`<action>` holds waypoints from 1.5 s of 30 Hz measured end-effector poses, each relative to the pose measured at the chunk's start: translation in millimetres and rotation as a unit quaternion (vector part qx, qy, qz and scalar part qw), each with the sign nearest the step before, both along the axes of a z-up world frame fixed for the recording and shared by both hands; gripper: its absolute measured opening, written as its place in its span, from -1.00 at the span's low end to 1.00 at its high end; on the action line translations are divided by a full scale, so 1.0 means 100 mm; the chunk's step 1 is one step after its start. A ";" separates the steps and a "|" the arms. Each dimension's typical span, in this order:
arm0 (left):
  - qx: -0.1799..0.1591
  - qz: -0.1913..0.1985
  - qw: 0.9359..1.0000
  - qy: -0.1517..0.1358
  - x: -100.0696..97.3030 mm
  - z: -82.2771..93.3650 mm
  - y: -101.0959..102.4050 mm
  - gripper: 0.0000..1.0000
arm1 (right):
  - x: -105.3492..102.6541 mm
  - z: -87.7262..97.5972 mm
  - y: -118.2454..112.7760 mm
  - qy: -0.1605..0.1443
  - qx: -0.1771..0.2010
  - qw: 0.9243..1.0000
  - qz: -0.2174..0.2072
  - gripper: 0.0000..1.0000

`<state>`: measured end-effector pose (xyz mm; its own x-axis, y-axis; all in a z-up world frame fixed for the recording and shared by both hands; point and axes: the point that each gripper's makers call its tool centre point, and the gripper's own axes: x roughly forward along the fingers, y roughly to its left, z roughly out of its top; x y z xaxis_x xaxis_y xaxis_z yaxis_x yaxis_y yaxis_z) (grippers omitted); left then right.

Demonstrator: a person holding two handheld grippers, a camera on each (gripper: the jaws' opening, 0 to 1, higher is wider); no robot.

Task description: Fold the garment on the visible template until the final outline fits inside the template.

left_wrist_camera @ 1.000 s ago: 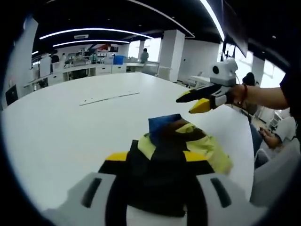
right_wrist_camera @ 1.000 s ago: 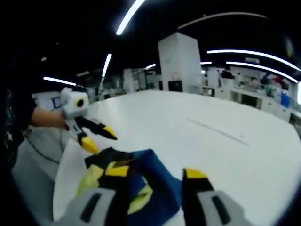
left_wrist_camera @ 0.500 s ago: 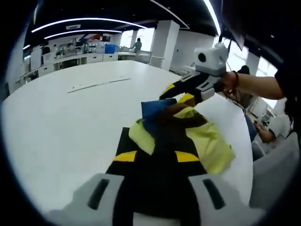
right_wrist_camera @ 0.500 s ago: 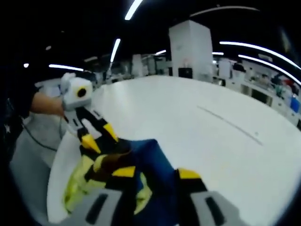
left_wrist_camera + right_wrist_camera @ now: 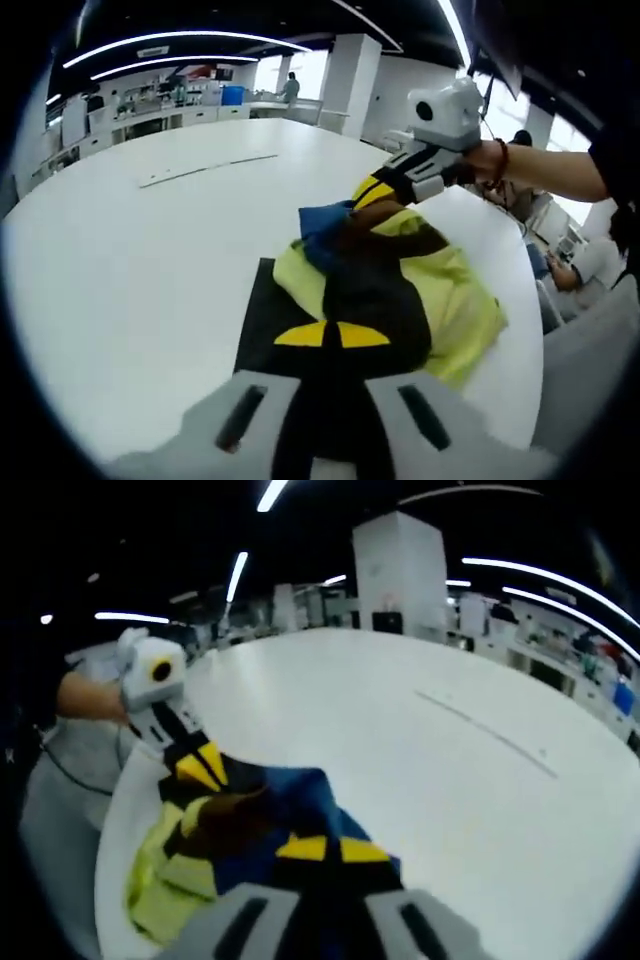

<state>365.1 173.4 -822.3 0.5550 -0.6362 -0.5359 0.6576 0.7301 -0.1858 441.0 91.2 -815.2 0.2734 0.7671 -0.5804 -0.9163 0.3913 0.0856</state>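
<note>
Garment (image 5: 400, 290) bunched near desk (image 5: 130, 260) edge. Left tool (image 5: 331, 335) tips pinched on dark fabric, right tool (image 5: 322, 849) clamped on blue part. Prob gripping 2 pts to spread/fold over template; template not discernible.

One garment (image 5: 400, 290) — yellow, black and blue — lies on one big white table (image 5: 130, 260). Two grippers: the left gripper (image 5: 332, 335) and the right gripper (image 5: 325, 849) — both pinched together.

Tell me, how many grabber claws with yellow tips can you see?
2. The left gripper is closed on the near side of the yellow, black and blue garment; the right gripper pinches its far blue end. Both work on the white table.
</note>
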 end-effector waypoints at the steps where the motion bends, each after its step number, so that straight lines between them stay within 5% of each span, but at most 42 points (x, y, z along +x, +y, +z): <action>1: 0.003 -0.003 1.000 -0.002 -0.02 0.02 0.00 -1.00 | -0.01 0.01 0.00 -0.001 0.000 1.000 0.001 -1.00; 11: 0.009 -0.006 0.999 -0.038 -0.05 0.26 0.05 -1.00 | -0.05 0.21 -0.09 -0.030 -0.007 1.000 0.007 -1.00; 30: 0.005 0.070 0.989 -0.127 0.08 0.90 0.40 -1.00 | -0.05 0.65 -0.42 -0.081 -0.009 0.996 -0.019 -1.00; 45: 0.013 0.128 0.985 -0.118 0.19 0.84 0.68 -1.00 | 0.01 0.60 -0.88 -0.070 -0.026 0.993 -0.088 -1.00</action>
